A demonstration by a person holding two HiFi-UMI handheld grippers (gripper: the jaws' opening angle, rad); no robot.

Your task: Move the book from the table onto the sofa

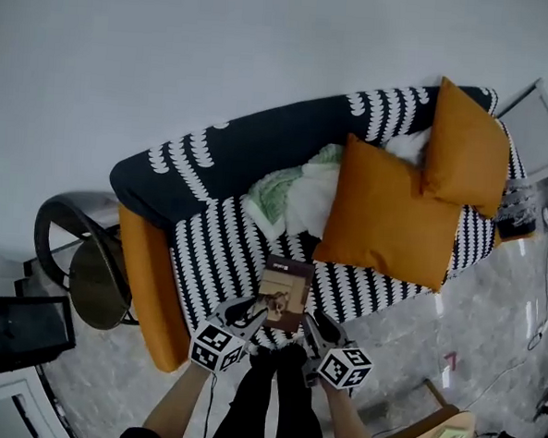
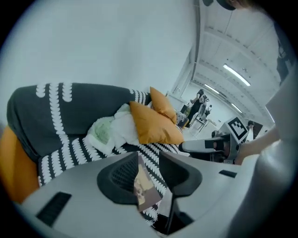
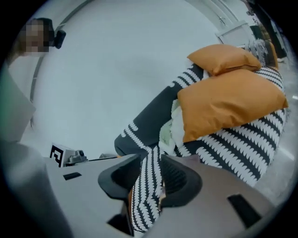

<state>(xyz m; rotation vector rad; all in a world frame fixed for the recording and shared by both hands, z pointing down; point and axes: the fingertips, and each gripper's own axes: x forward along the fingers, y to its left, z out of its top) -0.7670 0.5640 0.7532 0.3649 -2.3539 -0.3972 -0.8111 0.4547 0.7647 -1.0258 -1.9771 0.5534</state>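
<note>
The book [image 1: 283,295], with a brown cover and a picture on it, lies flat on the striped seat of the sofa [image 1: 217,247], near its front edge. My left gripper [image 1: 243,312] is by the book's lower left corner and my right gripper [image 1: 321,329] by its lower right corner. In the left gripper view the book [image 2: 144,188] shows in the gap of the left gripper [image 2: 149,163], with seat fabric visible beside it and no pad pressing on it. The right gripper [image 3: 151,179] frames striped fabric, with only a sliver of the book's edge [image 3: 161,195]. Both are open.
Two orange cushions [image 1: 390,211] and a white and green cloth [image 1: 294,192] lie further back on the seat. The orange armrest [image 1: 145,280] is at the left, with a round dark side table [image 1: 94,281] beyond it. A cardboard box [image 1: 441,437] stands on the floor at lower right.
</note>
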